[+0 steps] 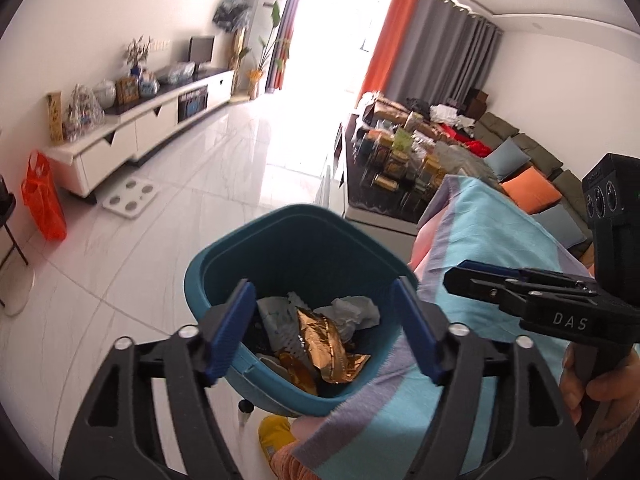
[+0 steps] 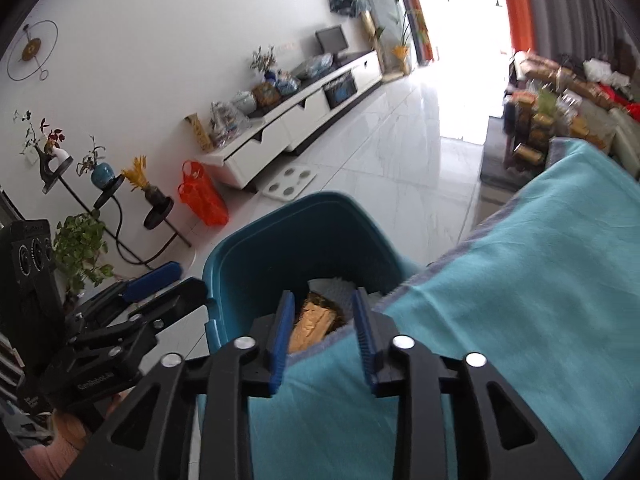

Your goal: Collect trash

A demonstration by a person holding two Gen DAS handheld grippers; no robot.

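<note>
Two hand-held grippers hang above a teal trash bin [image 1: 296, 248] that stands on the white tiled floor [image 1: 208, 184] against the edge of a surface draped in a turquoise cloth [image 1: 492, 240] with lilac and pink border stripes. The left hand-held gripper [image 1: 324, 332] has its blue-padded jaws spread wide, one on either side of the bin's mouth, with nothing between them. The right hand-held gripper [image 2: 322, 336] has its jaws partly apart and likewise empty; it sits over the cloth's edge at the bin's near rim.

Inside the bin lie a crumpled gold foil wrapper [image 1: 332, 344], a wad of white tissue [image 1: 356, 312] and a piece of white embossed paper [image 1: 280, 320]. In the right wrist view only the gold wrapper [image 2: 312, 324] and a pale scrap behind it show between the jaws.

Beyond the bin: a white bathroom scale [image 1: 130, 198] on the floor, an orange plastic bag [image 1: 42, 196] beside a long white TV cabinet [image 1: 152, 124], orange and grey curtains [image 1: 432, 40], a cluttered coffee tabletop [image 1: 400, 156] and a sofa with cushions [image 1: 532, 188]. A person's hand [image 1: 600, 384] grips the right tool's handle; a yellow slipper [image 1: 276, 436] shows below the bin.
</note>
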